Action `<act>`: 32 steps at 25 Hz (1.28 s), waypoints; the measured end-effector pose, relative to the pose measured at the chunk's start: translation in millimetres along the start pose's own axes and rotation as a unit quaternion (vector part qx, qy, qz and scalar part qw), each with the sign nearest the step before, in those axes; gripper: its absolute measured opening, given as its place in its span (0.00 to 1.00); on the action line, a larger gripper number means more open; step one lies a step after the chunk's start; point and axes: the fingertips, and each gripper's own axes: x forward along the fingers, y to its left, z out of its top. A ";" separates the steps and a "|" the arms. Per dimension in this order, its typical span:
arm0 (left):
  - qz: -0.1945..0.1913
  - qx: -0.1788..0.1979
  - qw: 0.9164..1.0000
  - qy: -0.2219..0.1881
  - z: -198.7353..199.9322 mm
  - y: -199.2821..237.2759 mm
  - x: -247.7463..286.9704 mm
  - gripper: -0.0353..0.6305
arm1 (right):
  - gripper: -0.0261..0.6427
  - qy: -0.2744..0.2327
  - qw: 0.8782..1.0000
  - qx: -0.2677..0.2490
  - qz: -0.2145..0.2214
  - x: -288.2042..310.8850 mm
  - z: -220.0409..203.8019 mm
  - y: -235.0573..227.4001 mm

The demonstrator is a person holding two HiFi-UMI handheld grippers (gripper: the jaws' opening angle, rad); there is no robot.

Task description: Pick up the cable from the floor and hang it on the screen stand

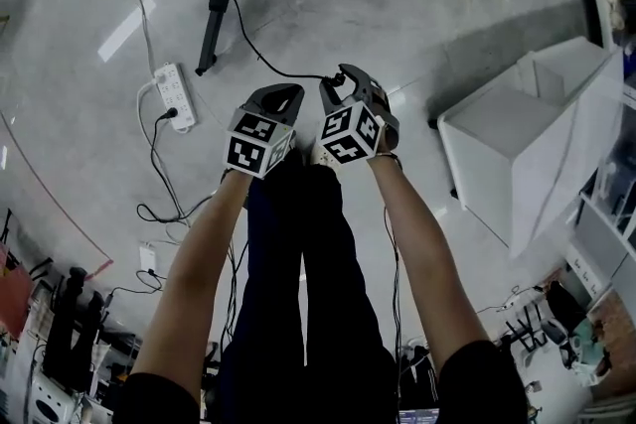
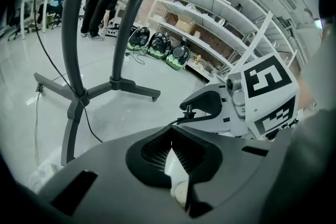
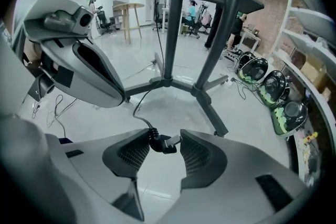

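Your right tool (image 3: 164,144) grips the cable (image 3: 137,107) by its plug, jaws fairly wide around it, so the cord hangs free to the floor (image 1: 447,5) by the screen stand (image 3: 174,29). Just beside it, your left tool (image 2: 169,145) sits closed and empty, spare for slack, I'd judge.

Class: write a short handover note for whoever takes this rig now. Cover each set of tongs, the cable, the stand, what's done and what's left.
Grippers: the left tongs are shut with nothing held. The right tongs are shut on the plug end of the cable.
Things: the plug end is up off the floor, and the rest runs back to the screen stand.
Done: pickup.
Left: hang the cable on the screen stand.
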 end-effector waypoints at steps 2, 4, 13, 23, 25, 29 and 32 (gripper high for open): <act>-0.002 -0.004 1.000 -0.006 13.3 -10.5 -12.2 0.06 | 0.34 -0.011 1.000 0.009 -0.007 -22.0 11.5 -2.7; -0.002 -0.007 1.000 -0.011 27.0 -19.1 -23.6 0.06 | 0.34 -0.021 1.000 0.013 -0.015 -42.7 23.7 -5.9; 0.001 -0.013 0.999 -0.032 72.9 -60.1 -77.0 0.06 | 0.33 -0.058 0.996 0.003 -0.068 -141.0 55.2 -18.2; -0.013 -0.011 0.997 -0.078 142.2 -119.1 -131.5 0.06 | 0.33 -0.089 0.981 -0.001 -0.171 -261.2 77.1 -56.2; -0.016 -0.004 0.996 -0.083 152.8 -131.0 -139.9 0.06 | 0.33 -0.094 0.978 0.005 -0.188 -283.9 82.2 -63.2; -0.030 0.014 0.996 -0.087 168.6 -168.6 -162.1 0.06 | 0.33 -0.110 0.970 0.012 -0.217 -339.0 88.9 -70.3; -0.040 0.030 0.995 -0.088 182.2 -195.4 -180.2 0.06 | 0.33 -0.126 0.964 0.016 -0.233 -380.5 97.3 -77.9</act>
